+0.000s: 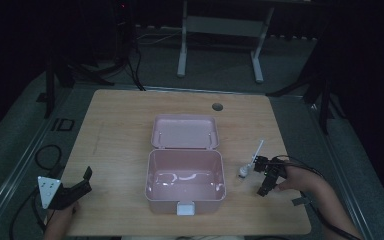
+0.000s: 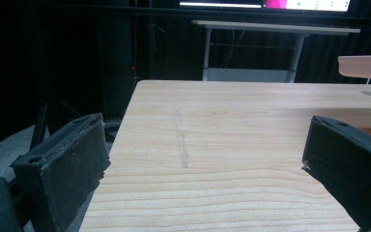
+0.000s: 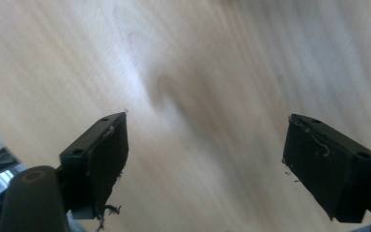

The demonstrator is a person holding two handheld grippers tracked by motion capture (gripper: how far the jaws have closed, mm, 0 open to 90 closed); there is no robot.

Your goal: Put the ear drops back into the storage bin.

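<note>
Small white brush-like thing with thin handle lying on desk, just right of open pink box, lid flipped back. Can't tell exactly what it is, too small.

Right tool just beside its fat end, jaws wide apart, nothing between them, bare blurry wood in right gripper view.

Left tool parked near desk's front left corner, well apart, jaws wide, empty.

My take: line jaws across thin handle, drop low, close gently so it doesn't skid away. Box right there for drop-in.
</note>
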